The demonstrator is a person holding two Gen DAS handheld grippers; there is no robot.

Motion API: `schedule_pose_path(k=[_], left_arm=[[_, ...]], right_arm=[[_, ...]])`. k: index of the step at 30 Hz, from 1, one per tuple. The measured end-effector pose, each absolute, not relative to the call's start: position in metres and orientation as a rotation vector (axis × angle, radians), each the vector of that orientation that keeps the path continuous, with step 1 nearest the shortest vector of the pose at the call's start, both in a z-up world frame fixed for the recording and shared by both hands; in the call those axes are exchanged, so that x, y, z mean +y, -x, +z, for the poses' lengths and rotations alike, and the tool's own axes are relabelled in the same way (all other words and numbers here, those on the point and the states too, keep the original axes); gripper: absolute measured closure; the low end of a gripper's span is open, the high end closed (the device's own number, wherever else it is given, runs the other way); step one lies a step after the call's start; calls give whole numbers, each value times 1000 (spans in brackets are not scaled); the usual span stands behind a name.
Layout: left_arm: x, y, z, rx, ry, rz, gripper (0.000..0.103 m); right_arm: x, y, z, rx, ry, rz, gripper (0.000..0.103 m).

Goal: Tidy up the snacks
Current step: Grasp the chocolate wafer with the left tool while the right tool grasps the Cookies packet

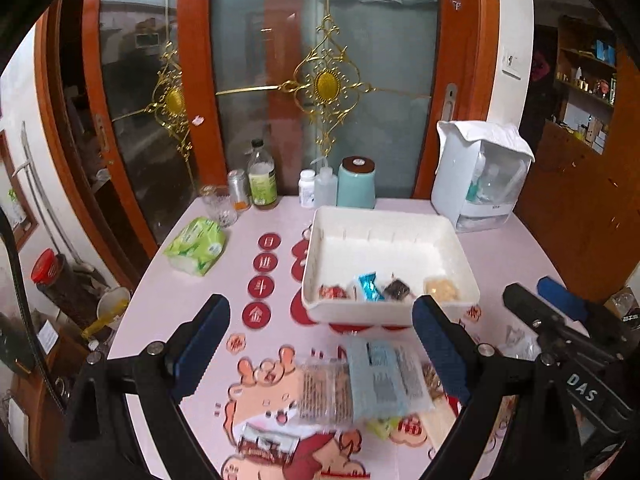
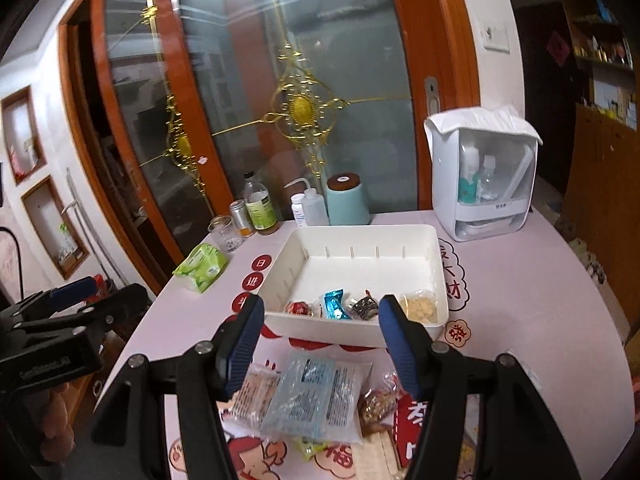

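A white tray [image 1: 360,314] [image 2: 320,332] stands mid-table; along its near wall lie a red-wrapped sweet [image 1: 332,292], a blue one [image 1: 370,286], a dark one [image 1: 396,290] and a beige snack [image 1: 440,288]. In front of it is a loose pile of snacks topped by a clear packet with a blue label [image 1: 380,380] [image 2: 312,392]. My left gripper [image 1: 320,344] hovers open above the pile, holding nothing. To its right, my right gripper [image 2: 320,344] hangs over the same pile, jaws apart and empty.
A green tissue pack [image 1: 196,246] lies at the table's left edge. A glass [image 1: 218,204], bottles [image 1: 262,180], a teal canister [image 1: 356,184] and a white storage box [image 1: 480,176] line the back. Glass doors stand behind the table.
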State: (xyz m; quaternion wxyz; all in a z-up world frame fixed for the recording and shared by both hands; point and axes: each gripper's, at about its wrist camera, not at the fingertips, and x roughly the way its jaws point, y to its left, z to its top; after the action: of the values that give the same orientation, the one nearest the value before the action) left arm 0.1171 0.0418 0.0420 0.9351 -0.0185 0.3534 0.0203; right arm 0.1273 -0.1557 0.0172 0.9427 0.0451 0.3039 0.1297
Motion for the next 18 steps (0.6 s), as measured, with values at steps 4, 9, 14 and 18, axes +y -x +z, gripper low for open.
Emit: schedule_pose_path(k=[4,9,14,18], left_arm=[[51,-93,26,759,66,51,11],[61,-73,-5,805,39,105,11],[77,-57,-43,887,45,158,11],[93,-45,-75,967,64,195,11]], right_arm=[[-148,-107,4,654,-69,327,43],[-128,-86,-32,743,-22,376,43],[-107,-75,-87,911,-8,422,43],[-98,-66,-123,1025,-26,448,43]])
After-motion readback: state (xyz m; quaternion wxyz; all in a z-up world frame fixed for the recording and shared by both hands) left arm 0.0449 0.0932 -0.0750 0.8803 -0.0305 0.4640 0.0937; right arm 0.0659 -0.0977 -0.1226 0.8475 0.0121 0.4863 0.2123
